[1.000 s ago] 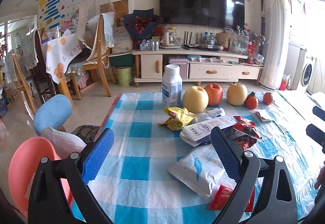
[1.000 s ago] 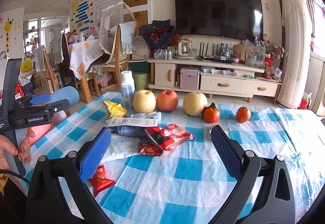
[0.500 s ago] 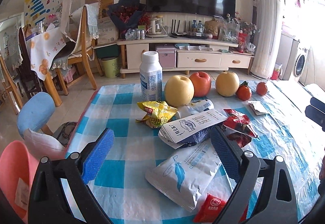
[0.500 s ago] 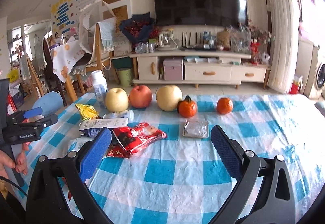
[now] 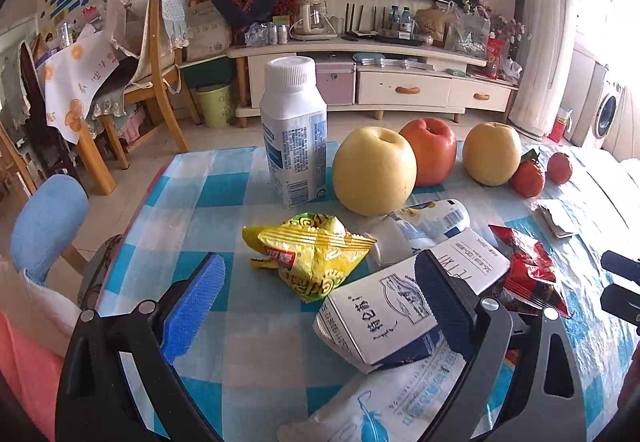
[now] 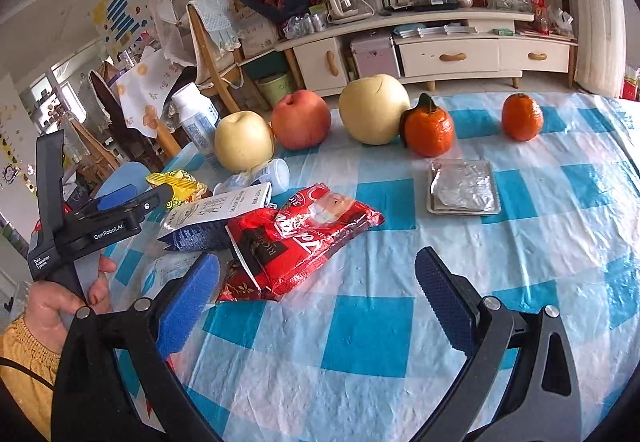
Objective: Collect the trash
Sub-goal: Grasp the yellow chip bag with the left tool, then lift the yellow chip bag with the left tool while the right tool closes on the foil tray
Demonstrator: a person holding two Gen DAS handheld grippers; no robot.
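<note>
Both claws stood wide and empty: the left gripper (image 5: 316, 292) hung low over the checked tablecloth (image 5: 224, 201), the right gripper (image 6: 316, 288) likewise a little way to its right. Just ahead of the left claw, between its blue pads, lay the crumpled yellow snack wrapper (image 5: 310, 256); touching its right pad was the flattened milk carton (image 5: 400, 306), with a white plastic pouch (image 5: 384, 402) beneath. Ahead and left of the right claw lay the red foil wrapper (image 6: 304, 234). The yellow wrapper looked weightless, soft and crackly, probably slick foil that would collapse under a pinch, so closing across its bunched middle seemed safest. The carton looked light but stiffer, best taken across an edge. Behind stood fruit, which was not trash.
</note>
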